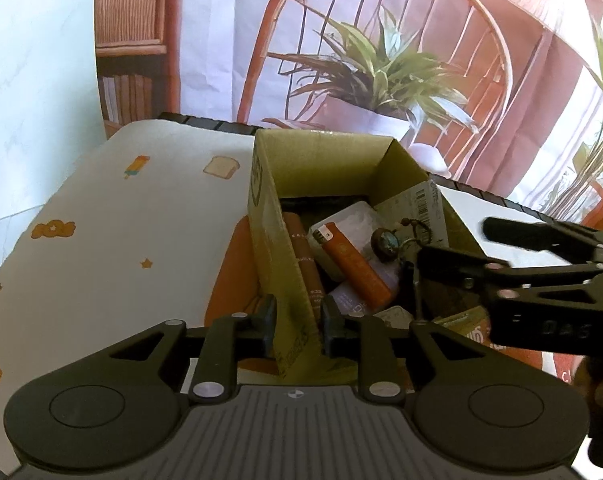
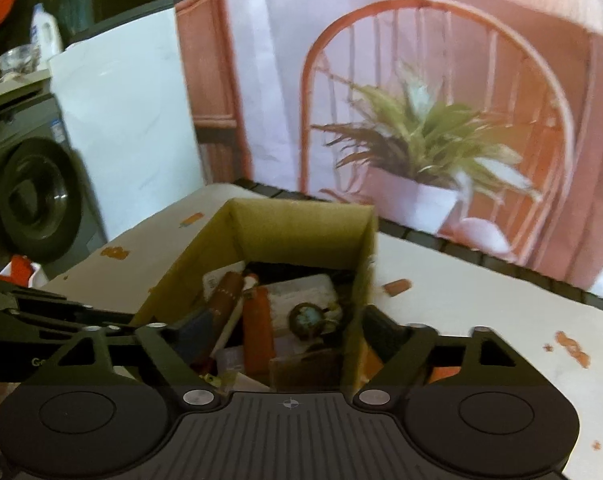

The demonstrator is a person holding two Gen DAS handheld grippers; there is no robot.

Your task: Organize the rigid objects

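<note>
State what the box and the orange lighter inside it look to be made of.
Box: corrugated cardboard, matte brown, judging by its folded corners and raw cut rim. Orange lighter: probably smooth plastic with a slight sheen, and a shiny cap at its top that looks like metal.

We count one box [image 1: 279, 240], one lighter [image 1: 351, 264], one brown tube [image 1: 303, 260], one keychain [image 1: 383, 240] and two grippers [image 1: 297, 322] [image 2: 289, 334].

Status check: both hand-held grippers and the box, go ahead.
Left hand-held gripper straddling box wall, barely apart. Right hand-held gripper open, astride other wall, nothing held. Lighter inside. No obstruction.
</note>
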